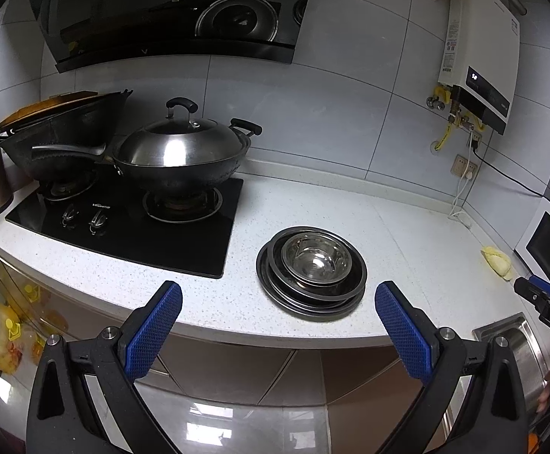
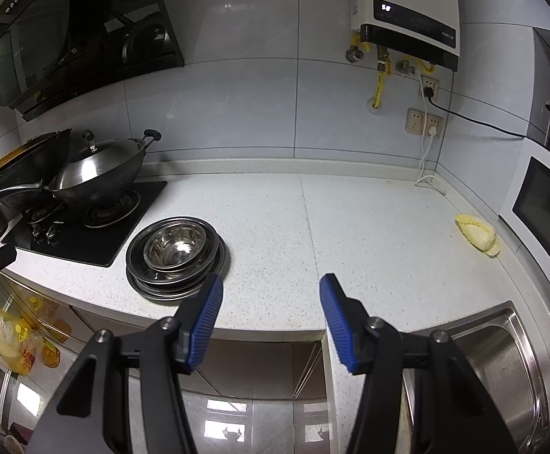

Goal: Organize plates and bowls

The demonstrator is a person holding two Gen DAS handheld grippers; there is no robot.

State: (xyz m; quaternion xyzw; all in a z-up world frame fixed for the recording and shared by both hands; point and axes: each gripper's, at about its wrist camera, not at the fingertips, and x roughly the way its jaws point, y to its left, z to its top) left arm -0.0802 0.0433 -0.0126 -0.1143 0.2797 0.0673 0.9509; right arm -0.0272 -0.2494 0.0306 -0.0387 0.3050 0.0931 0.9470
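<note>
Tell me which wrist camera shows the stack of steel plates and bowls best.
The left wrist view: the stack of steel plates and bowls sits near centre, unobstructed. In the right wrist view the stack lies off to the left, its near edge behind a gripper finger.

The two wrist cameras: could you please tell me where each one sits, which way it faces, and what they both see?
Left wrist: rides the open left claw, off the counter's front edge, facing the wall over the stack of steel plates and bowls and the lidded wok; the right claw enters at right.
Right wrist: rides the open right claw, further right by the sink, facing the same wall.
Shared: stack, wok, water heater, yellow cloth.
</note>
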